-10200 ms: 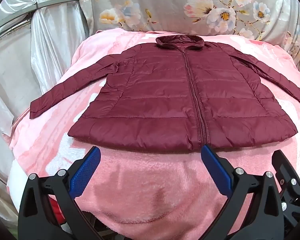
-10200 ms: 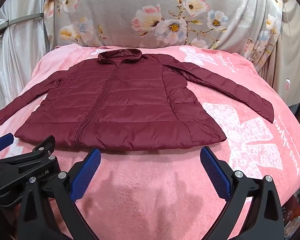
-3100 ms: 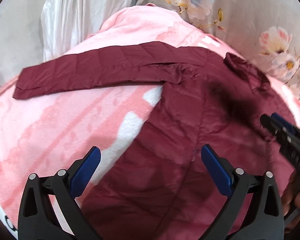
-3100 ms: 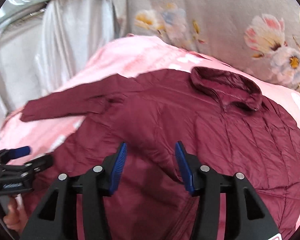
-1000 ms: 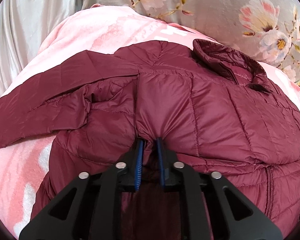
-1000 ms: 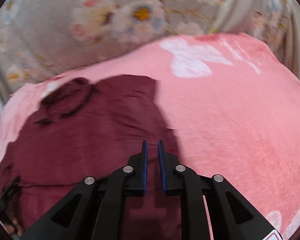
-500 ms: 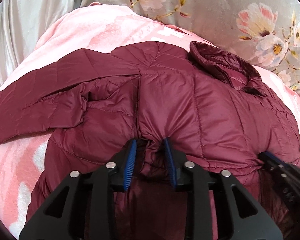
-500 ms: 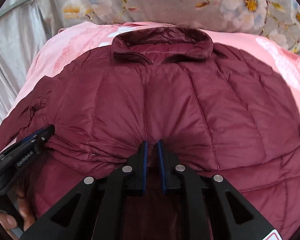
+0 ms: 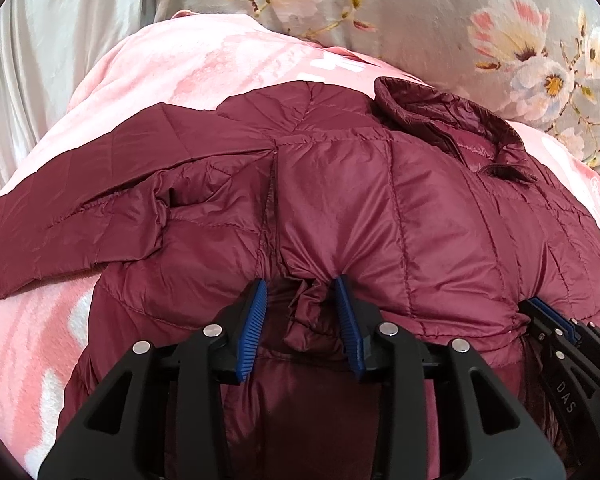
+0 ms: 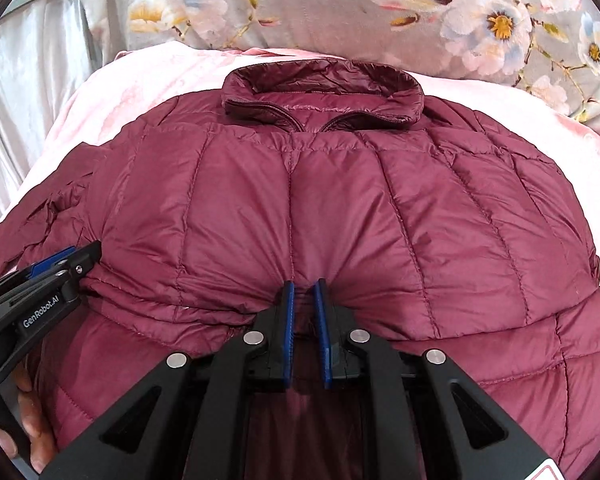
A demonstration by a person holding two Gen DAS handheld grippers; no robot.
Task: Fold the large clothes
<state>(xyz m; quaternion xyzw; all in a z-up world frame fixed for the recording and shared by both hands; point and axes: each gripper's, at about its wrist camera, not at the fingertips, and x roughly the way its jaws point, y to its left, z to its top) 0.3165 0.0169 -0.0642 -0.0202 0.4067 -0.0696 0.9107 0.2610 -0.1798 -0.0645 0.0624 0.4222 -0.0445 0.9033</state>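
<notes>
Maroon quilted jacket (image 10: pixel 340 208) lies on the pink blanket (image 9: pixel 228 56), collar (image 10: pixel 320 92) at the far end, toward the floral fabric (image 10: pixel 300 4). A folded edge runs across the body, and both grippers sit on it.

Left gripper (image 9: pixel 300 312): jaws have just been opening; a crumpled tuck of jacket fabric stands between the blue pads (image 9: pixel 256 320), pads no longer pressing it. One sleeve (image 9: pixel 60 208) lies bunched to its left.

Right gripper (image 10: pixel 303 312): jaws nearly together, clamped on a pinch of the fold near the jacket's midline; fabric puckers radiate from it.

A hand (image 10: pixel 28 420) shows under the left gripper.
</notes>
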